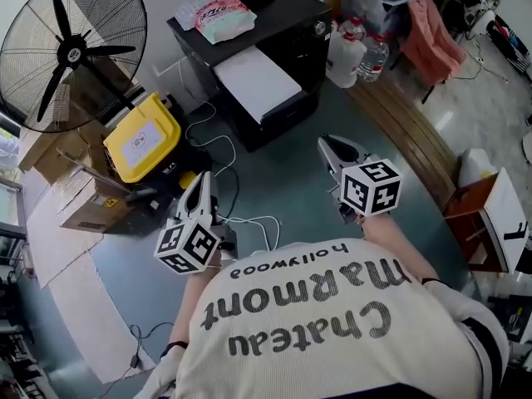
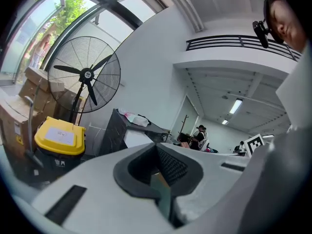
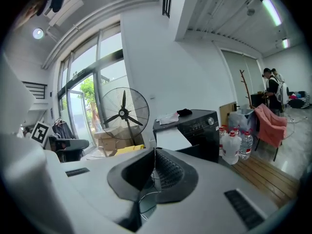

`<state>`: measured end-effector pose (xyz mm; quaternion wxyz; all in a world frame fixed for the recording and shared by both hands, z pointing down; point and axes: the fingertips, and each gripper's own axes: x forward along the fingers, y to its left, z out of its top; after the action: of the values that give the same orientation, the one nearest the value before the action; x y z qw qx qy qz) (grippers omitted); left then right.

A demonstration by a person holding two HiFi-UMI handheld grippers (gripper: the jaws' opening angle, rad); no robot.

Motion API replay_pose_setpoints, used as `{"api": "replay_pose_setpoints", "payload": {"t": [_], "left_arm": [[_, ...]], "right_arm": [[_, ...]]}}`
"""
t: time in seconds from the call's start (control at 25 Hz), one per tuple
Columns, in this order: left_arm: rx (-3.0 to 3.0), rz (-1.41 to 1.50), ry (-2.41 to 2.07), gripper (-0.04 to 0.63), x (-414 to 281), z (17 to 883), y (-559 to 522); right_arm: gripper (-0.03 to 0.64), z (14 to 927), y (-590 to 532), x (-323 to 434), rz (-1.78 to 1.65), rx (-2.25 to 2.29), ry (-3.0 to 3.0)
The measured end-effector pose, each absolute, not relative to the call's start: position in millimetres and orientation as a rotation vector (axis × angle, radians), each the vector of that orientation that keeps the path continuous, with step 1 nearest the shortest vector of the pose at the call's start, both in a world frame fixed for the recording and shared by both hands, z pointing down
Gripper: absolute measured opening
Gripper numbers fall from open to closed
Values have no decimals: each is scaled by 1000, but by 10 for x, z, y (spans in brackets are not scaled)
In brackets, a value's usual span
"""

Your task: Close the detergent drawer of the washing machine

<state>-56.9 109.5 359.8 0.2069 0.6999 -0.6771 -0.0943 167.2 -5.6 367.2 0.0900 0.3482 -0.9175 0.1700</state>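
The black washing machine [image 1: 283, 32] stands at the far middle of the head view, a good way ahead of both grippers. A white panel [image 1: 256, 81] juts out from its front; the detergent drawer itself I cannot make out. The right gripper view shows the machine [image 3: 197, 126] with its knob and the white panel [image 3: 170, 139] straight ahead. My left gripper [image 1: 202, 181] and right gripper [image 1: 327, 145] hover over the grey floor, both pointing toward the machine. Each has its jaws together with nothing between them, as the left gripper [image 2: 157, 146] and right gripper [image 3: 155, 150] show in their own views.
A big standing fan [image 1: 71, 52] and a yellow-lidded bin [image 1: 141, 137] are at the left, with cardboard boxes [image 1: 83, 206] beside them. White cables [image 1: 245, 221] lie on the floor between the grippers. Water bottles [image 1: 357, 52] and a wooden strip [image 1: 407, 131] are at the right.
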Motion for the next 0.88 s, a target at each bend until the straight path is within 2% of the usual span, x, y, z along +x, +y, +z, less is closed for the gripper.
{"api": "replay_pose_setpoints", "payload": {"t": [0.68, 0.88], "left_arm": [[1867, -118, -1796, 8, -341, 4109, 872], [1837, -113, -1808, 8, -588, 4206, 618]], "right_arm": [[31, 4586, -187, 1807, 729, 996, -2582], [31, 4750, -445, 1620, 787, 994, -2550]]}}
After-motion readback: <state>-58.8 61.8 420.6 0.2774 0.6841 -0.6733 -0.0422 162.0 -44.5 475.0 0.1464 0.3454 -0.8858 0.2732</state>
